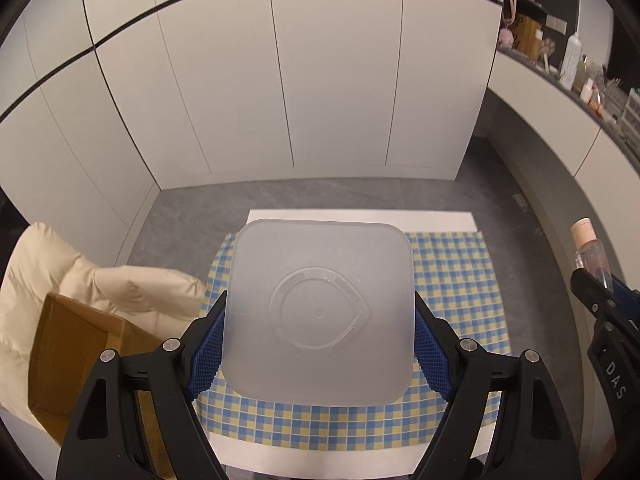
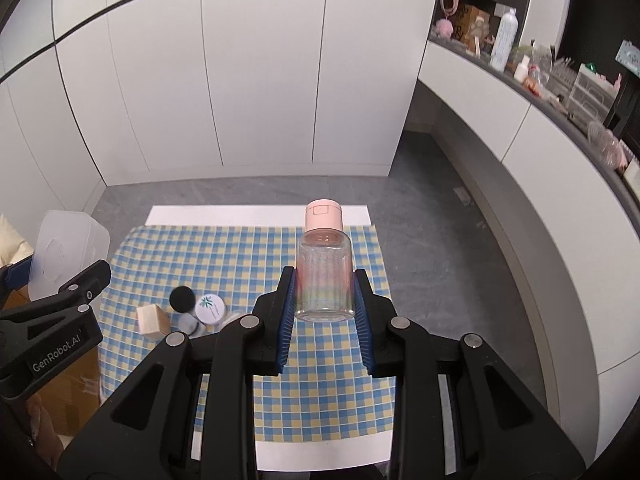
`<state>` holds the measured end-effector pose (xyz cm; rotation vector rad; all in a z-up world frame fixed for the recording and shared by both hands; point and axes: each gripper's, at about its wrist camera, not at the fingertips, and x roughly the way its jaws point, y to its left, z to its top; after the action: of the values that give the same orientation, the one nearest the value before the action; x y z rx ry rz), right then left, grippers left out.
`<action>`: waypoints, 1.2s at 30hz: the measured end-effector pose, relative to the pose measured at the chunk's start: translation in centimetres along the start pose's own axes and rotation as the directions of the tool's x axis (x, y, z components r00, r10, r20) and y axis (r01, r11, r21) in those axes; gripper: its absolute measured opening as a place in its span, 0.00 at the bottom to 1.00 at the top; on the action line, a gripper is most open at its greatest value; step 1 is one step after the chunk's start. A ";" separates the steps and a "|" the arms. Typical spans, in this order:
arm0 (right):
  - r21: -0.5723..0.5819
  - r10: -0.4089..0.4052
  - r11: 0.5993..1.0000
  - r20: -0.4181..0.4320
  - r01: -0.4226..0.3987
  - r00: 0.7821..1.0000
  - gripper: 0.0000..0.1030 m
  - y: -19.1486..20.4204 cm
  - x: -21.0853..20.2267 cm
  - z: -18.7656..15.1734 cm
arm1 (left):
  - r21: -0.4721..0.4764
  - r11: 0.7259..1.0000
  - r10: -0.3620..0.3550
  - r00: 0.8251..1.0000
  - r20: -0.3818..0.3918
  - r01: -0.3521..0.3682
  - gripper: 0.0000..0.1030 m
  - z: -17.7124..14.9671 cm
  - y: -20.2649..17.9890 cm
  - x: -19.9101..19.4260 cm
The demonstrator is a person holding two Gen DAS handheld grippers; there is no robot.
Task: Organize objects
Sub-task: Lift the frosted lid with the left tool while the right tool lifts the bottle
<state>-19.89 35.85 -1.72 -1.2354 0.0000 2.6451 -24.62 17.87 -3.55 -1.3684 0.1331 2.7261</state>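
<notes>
My left gripper [image 1: 319, 328] is shut on a frosted, square plastic container [image 1: 320, 308], held high over the checked cloth [image 1: 452, 280] with its base toward the camera. My right gripper [image 2: 324, 292] is shut on a clear bottle with a pink cap [image 2: 325, 264], held upright above the cloth [image 2: 240, 264]. On the cloth below, in the right wrist view, lie a wooden block [image 2: 152, 320], a black-topped jar [image 2: 183, 300] and a white-lidded jar [image 2: 211, 309]. The container [image 2: 68, 256] and left gripper show at that view's left edge; the bottle [image 1: 591, 250] shows at the left wrist view's right edge.
The cloth covers a low white table [image 2: 256, 214] on a grey floor. A cardboard box [image 1: 80, 344] and a cream cushion [image 1: 80, 276] sit to the left. White cabinet doors [image 1: 320, 80] stand behind. A cluttered shelf [image 2: 540, 80] runs along the right.
</notes>
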 end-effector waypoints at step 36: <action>-0.025 0.027 0.999 0.066 -0.025 0.997 0.27 -0.1 -9.2 2.5 | -0.003 1.000 0.031 0.993 0.110 -0.030 0.79 1.6 1.5 -11.6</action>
<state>-16.05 34.35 6.91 -1.1620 -0.0267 2.7146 -19.14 16.15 6.73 -1.2221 0.1453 2.8195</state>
